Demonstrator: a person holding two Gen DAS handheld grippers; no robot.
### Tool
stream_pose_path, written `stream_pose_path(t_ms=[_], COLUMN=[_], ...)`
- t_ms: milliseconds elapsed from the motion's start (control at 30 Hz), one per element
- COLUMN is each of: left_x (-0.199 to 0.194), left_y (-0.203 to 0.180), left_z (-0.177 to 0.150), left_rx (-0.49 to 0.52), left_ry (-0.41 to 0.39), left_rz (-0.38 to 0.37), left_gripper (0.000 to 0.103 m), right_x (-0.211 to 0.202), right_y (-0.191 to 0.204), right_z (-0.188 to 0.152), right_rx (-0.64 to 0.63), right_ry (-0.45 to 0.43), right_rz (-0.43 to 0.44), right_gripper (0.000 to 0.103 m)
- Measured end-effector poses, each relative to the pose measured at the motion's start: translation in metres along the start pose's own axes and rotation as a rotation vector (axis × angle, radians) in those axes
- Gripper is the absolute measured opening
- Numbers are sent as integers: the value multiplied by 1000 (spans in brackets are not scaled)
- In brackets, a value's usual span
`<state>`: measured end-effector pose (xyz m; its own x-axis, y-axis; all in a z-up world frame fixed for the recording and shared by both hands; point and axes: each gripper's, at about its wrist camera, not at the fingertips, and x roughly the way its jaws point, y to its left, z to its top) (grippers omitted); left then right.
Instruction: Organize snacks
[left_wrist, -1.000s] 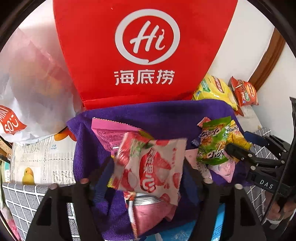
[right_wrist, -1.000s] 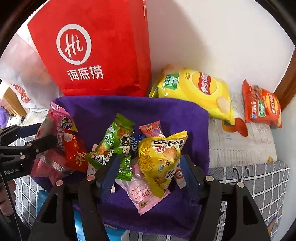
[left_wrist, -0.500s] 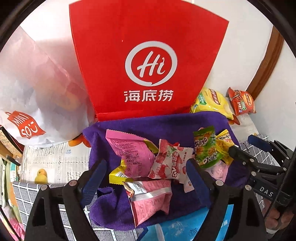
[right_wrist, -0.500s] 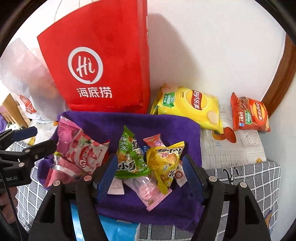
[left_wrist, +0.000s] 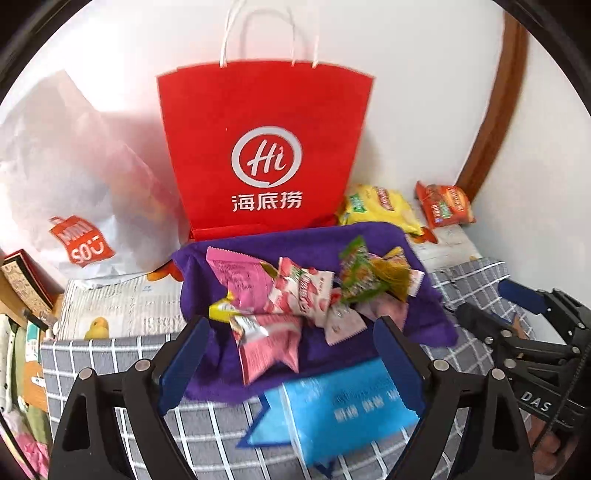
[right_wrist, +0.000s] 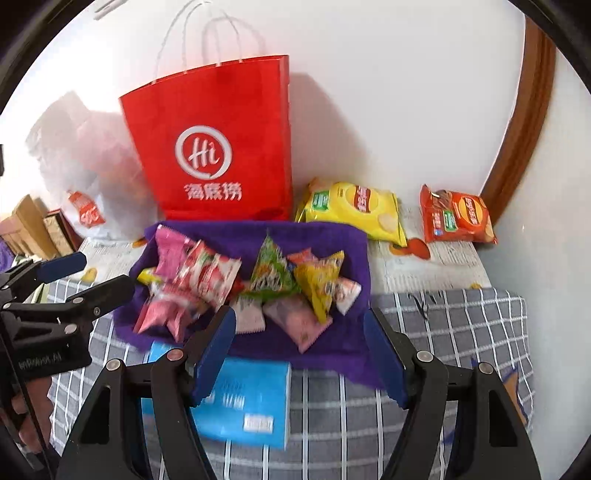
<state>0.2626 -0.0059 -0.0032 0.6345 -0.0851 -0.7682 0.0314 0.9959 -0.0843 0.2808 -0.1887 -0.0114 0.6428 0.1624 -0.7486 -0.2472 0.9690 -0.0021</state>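
Two grippers are seen, both empty, with their blue-padded fingers spread wide apart. Beyond the fingers of the left gripper (left_wrist: 291, 354) a heap of small snack packets is spread on a purple fleece cloth (left_wrist: 314, 240): pink-and-white strawberry-print packets (left_wrist: 303, 291), a green packet (left_wrist: 356, 277) and a yellow packet (left_wrist: 391, 273). Between the left fingers, nearer than the cloth, a flat blue packet (left_wrist: 340, 406) is laid on the grey checked worktop (left_wrist: 110, 354). Past the fingers of the right gripper (right_wrist: 299, 354) the same heap is seen on the cloth. Behind the cloth a red paper carrier bag (right_wrist: 218, 147) is stood upright against the white wall. Further right of the fingers, a large yellow crisp bag (right_wrist: 354, 210) and an orange crisp bag (right_wrist: 458, 218) are laid apart from the cloth.
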Motion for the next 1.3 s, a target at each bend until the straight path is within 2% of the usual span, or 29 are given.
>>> stream_pose_path(t_ms=[67,167,300,433,767,1000,1300], left_x=[-16,-37,-57,-77,-133,-152,-173], left_y=[-3,-8,-13,-16,-34,-47,-53], left_z=[-11,-27,-49,-70,-123,-159,-175], left_rx=[-3,12,7,-9,-1,-2,5], left_ry=[-18,-36,-37,-40,-111,-126,-161], left_rz=[-4,11,24,35,37,18,42], left_gripper=[95,96,96,96,98,98,98], right_x=[-14,-32,-62,-84,-138,-164,-186], right_y=[1,0,-4,-6,-13,-23,-22], right_z=[-11,-27,-52,-73,-130,-164,-186], right_rx=[8,22,53,57,89,117,107], right_ry=[-11,-14,-62,-86,-138,-173,-208], right_rz=[-3,-9,-10,-27,-34,-37,-41], right_gripper=[71,81,91,94,97,97,97])
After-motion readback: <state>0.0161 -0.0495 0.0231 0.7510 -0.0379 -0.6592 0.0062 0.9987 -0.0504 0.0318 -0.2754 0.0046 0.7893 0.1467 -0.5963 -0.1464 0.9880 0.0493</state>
